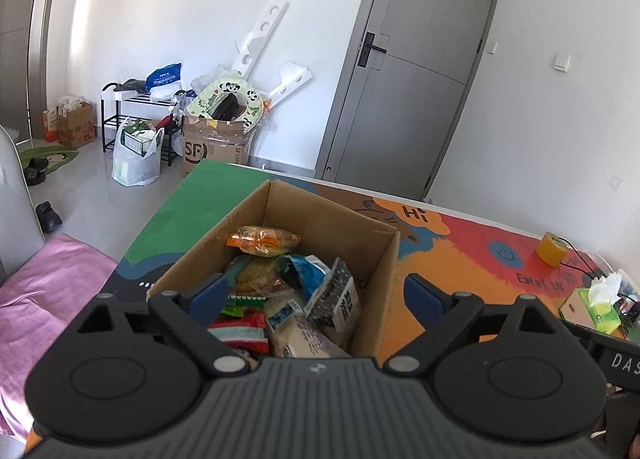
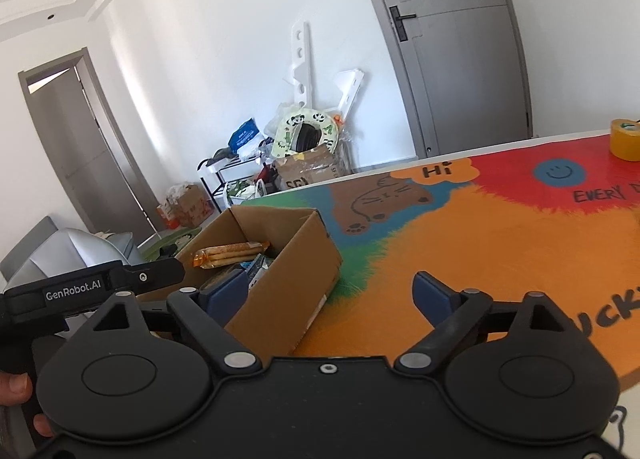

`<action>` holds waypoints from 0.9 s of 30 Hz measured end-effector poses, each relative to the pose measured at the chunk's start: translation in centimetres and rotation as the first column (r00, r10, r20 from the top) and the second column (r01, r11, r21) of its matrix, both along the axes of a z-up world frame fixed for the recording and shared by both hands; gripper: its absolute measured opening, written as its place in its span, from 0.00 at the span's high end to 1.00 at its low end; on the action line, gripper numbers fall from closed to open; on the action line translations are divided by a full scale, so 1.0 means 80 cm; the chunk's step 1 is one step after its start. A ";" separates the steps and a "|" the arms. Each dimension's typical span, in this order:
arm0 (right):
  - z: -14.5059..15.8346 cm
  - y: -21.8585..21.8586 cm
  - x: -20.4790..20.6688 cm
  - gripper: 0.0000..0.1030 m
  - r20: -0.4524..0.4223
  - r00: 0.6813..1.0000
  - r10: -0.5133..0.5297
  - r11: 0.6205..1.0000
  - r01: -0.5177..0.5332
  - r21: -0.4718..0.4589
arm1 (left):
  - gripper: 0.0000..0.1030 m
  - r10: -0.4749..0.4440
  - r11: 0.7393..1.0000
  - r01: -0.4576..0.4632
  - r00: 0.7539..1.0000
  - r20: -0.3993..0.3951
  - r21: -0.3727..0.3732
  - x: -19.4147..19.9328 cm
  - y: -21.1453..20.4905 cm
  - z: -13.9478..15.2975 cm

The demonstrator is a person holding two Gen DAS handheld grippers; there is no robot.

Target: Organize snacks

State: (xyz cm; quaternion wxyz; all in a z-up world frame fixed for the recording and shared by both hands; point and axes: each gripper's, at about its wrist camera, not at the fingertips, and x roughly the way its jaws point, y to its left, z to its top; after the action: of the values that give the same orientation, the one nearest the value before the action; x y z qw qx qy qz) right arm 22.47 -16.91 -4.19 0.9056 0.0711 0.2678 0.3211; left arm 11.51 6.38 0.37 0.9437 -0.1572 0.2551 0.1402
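Note:
An open cardboard box (image 1: 332,219) stands on the colourful table mat (image 1: 460,259) and holds several snack packets. An orange packet (image 1: 264,241) lies at the far end, a blue one (image 1: 308,271) and a black speckled one (image 1: 336,299) in the middle, a red-and-green striped one (image 1: 240,329) near me. My left gripper (image 1: 316,291) is open and empty, just above the box's near end. In the right wrist view the box (image 2: 280,283) sits at the left with the orange packet (image 2: 230,253) showing. My right gripper (image 2: 332,295) is open and empty beside the box's right wall.
A roll of yellow tape (image 1: 554,249) and a green tissue box (image 1: 596,305) sit at the table's right side. The tape also shows in the right wrist view (image 2: 626,139). A pink cushion (image 1: 48,291) lies left of the table. Boxes, bags and a rack stand by the far wall.

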 end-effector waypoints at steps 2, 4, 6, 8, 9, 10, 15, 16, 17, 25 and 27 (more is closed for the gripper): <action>0.002 -0.007 -0.006 0.09 0.006 1.000 -0.007 1.000 0.007 0.003 | 0.09 -0.005 1.000 0.005 1.000 0.001 0.000 -0.005 -0.002 0.002; 0.003 -0.013 -0.013 0.05 0.012 1.000 -0.012 1.000 0.012 0.002 | 0.08 -0.009 1.000 0.009 1.000 0.004 0.004 -0.011 -0.006 0.004; 0.005 -0.019 -0.019 0.03 0.019 1.000 -0.021 1.000 0.021 0.001 | 0.08 -0.012 1.000 0.012 1.000 0.008 0.004 -0.018 -0.008 0.005; 0.007 -0.025 -0.026 0.00 0.024 0.999 -0.031 1.000 0.031 -0.001 | 0.08 -0.019 1.000 0.019 1.000 0.007 0.000 -0.022 -0.010 0.007; 0.009 -0.027 -0.028 0.00 0.024 0.999 -0.035 0.999 0.035 -0.005 | 0.08 -0.024 1.000 0.024 1.000 0.004 0.000 -0.024 -0.011 0.008; 0.011 -0.029 -0.030 0.00 0.025 0.999 -0.039 0.999 0.039 -0.008 | 0.08 -0.027 1.000 0.027 1.000 0.003 0.003 -0.026 -0.011 0.010; 0.019 -0.041 -0.047 0.00 0.045 0.997 -0.056 0.998 0.057 -0.006 | 0.02 -0.059 0.998 0.059 0.998 0.012 0.018 -0.038 -0.019 0.018; 0.020 -0.043 -0.049 0.00 0.047 0.997 -0.061 0.998 0.062 -0.007 | 0.01 -0.064 0.998 0.064 0.998 0.017 0.025 -0.041 -0.021 0.019; 0.021 -0.044 -0.052 0.00 0.047 0.997 -0.065 0.998 0.066 -0.009 | 0.01 -0.069 0.997 0.069 0.997 0.021 0.031 -0.045 -0.023 0.021; 0.025 -0.058 -0.072 0.00 0.045 0.995 -0.088 0.996 0.089 -0.027 | 0.01 -0.093 0.995 0.093 0.996 0.011 0.037 -0.063 -0.028 0.025; 0.024 -0.062 -0.078 0.00 0.042 0.995 -0.094 0.995 0.096 -0.033 | 0.01 -0.098 0.994 0.098 0.995 0.002 0.042 -0.067 -0.030 0.026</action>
State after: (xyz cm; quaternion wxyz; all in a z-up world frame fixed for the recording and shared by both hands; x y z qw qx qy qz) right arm 16.26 -21.89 -2.24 0.9262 0.0612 0.2514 0.2743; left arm 6.13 4.01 2.43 0.9531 -0.1248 0.2575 0.0988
